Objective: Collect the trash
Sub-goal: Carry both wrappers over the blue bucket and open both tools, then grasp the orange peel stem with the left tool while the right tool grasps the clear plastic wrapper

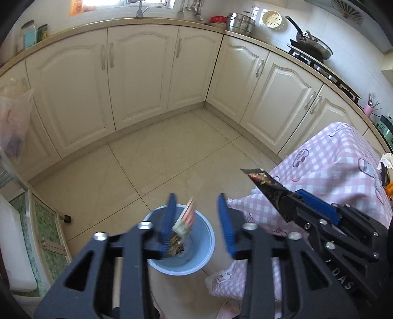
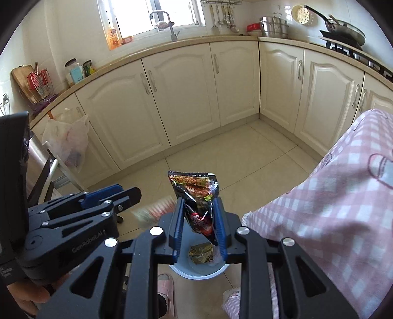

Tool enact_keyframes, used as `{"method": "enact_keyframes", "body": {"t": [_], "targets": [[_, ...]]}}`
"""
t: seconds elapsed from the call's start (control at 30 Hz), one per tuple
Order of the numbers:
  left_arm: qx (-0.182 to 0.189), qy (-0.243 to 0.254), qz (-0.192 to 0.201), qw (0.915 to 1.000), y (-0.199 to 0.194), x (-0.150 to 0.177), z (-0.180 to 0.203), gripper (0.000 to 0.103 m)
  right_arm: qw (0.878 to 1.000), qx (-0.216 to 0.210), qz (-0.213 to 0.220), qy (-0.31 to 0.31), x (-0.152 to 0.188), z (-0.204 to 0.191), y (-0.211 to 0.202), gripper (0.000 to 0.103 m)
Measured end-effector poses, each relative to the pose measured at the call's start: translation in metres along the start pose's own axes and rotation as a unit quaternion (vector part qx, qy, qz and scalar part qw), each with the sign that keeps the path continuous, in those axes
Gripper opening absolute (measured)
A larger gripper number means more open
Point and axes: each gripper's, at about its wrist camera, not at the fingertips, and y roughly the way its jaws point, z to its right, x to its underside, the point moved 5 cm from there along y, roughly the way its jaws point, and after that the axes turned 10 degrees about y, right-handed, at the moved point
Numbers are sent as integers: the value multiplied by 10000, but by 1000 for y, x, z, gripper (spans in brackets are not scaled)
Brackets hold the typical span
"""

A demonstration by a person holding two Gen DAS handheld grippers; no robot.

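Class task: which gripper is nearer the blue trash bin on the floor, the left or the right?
Left. The left gripper hangs directly over the blue trash bin; the right gripper sits off to its side.

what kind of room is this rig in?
A home kitchen, most likely: cream base cabinets under a counter with a sink faucet by the window, a frying pan on a gas stove, and hanging utensils.
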Motion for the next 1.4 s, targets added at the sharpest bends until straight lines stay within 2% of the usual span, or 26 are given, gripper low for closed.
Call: {"method": "enact_keyframes", "body": {"t": [0.23,0.5,0.63,0.77,0.87,0.93,1.1,1.27,1.4], "targets": [[-128,-113,-53,9998,3,10,-7,38,9999,14,-172,-7,5,3,19,24],[-287,-209,15,9994,-3,10,-16,39,9998,-20,-181,-46,2,-2,26,24],[-379,-266,100,9989,-7,7,-19,39,9999,-20,49,-106,-6,-10,30,28],[-479,-244,160,9984,-14,3,-17,43,9996,-9,256,-74,-14,-12,31,37],[-538,-203,260,9980,-24,0,-14,46,9993,21,356,-78,-19,-10,24,38],[-568,-178,331,9977,-31,-2,-11,51,9989,21,459,-42,-23,-7,14,40],[-577,-47,554,9968,-57,-10,4,52,9976,87,690,23,-30,0,-23,40],[-508,174,873,9947,-92,-20,34,54,9938,186,1092,86,-36,11,-81,41],[-334,471,1162,9915,-124,-27,76,56,9879,373,1490,222,-35,36,-140,44]]}}
